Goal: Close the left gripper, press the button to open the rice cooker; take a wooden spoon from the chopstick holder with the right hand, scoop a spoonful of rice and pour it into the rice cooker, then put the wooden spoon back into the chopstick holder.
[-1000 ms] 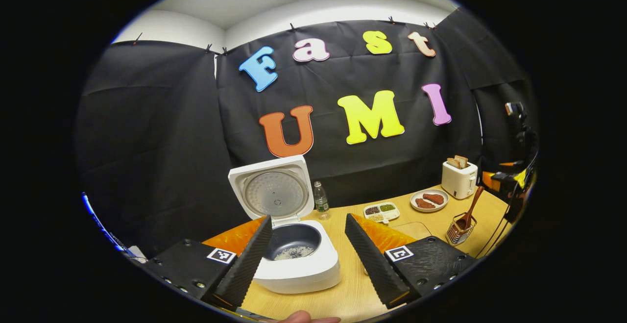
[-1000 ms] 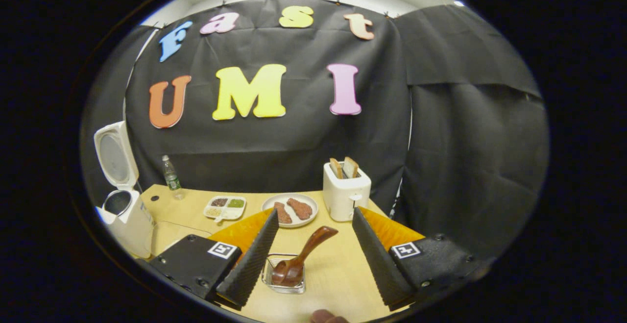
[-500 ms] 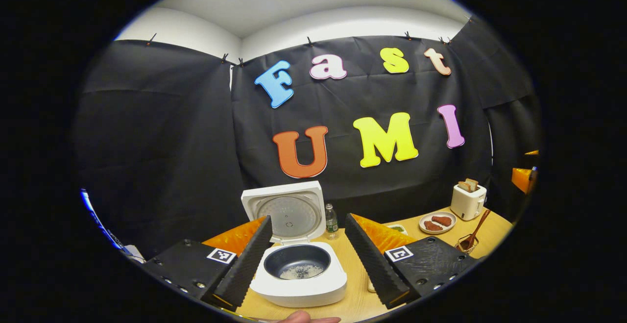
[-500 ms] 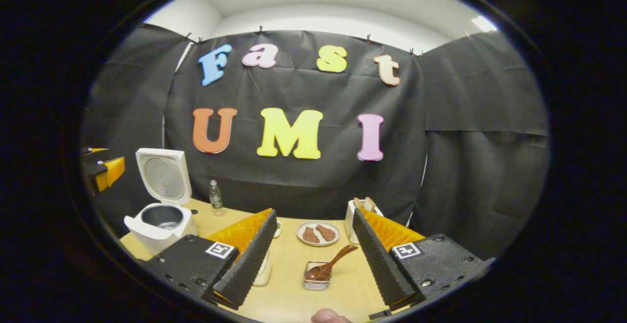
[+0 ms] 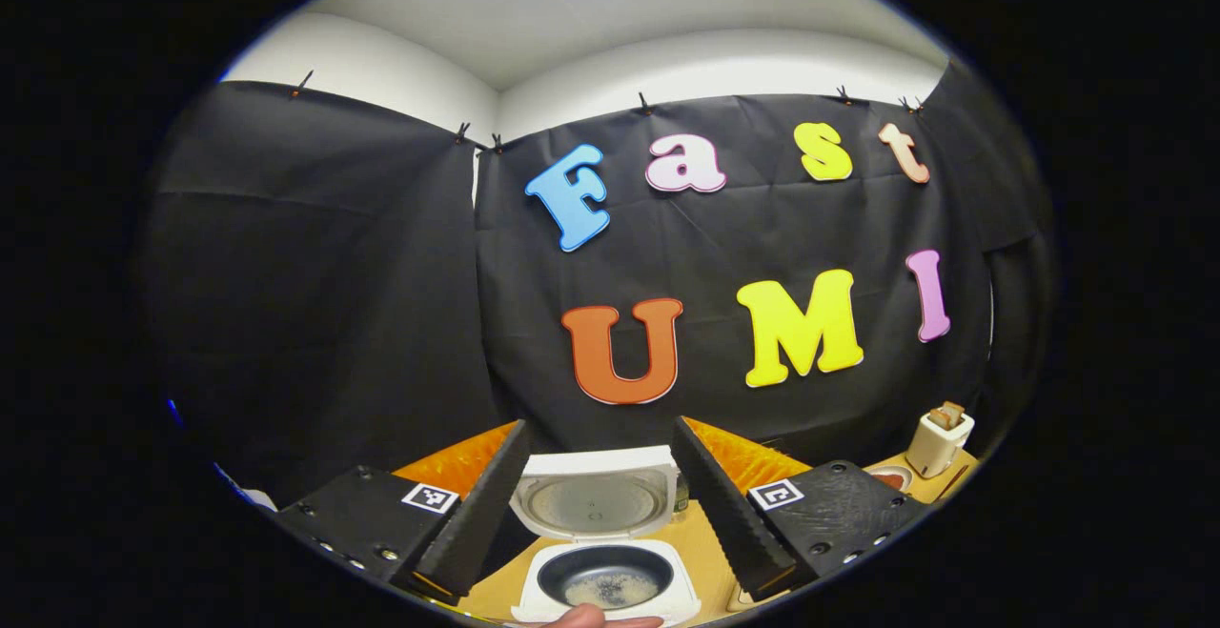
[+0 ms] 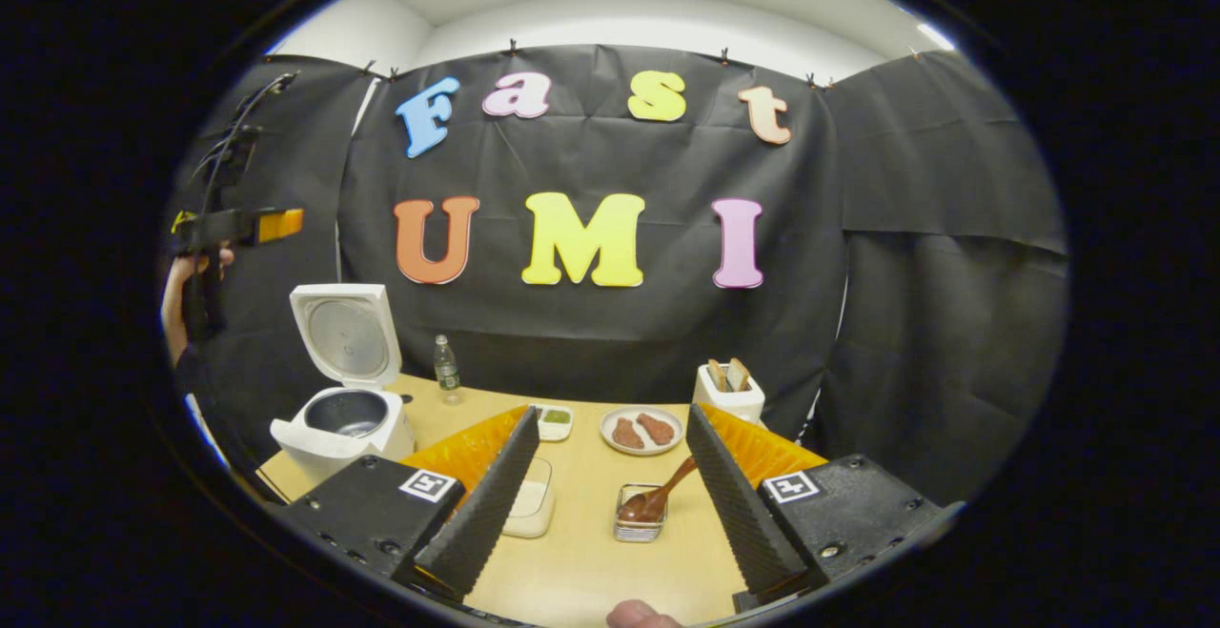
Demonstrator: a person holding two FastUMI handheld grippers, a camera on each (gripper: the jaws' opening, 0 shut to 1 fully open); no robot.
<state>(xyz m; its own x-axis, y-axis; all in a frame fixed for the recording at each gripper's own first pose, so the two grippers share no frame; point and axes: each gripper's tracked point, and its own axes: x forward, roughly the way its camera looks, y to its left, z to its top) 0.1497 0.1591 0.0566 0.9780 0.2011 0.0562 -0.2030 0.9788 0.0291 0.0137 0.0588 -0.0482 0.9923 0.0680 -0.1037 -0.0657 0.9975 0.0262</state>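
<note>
Pulled back and raised since a second ago, both grippers. Left gripper (image 5: 600, 504): jaws wide, empty, high above rice cooker (image 6: 345, 418), lid up, rice in pot. Right gripper (image 6: 610, 490): jaws wide, empty, well short of wooden spoon (image 6: 658, 499) standing in chopstick holder (image 6: 639, 525). Task judged complete; advisable to retreat straight, clear of spoon handle.

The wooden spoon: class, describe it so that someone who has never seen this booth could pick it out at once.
Start at the wooden table in front of the black cloth wall. Near its front middle, nearer than the plate with two brown pieces of food, stands a small wire chopstick holder. The wooden spoon leans in it, bowl down; it alone is dark brown wood with a handle slanting up to the right.
</note>
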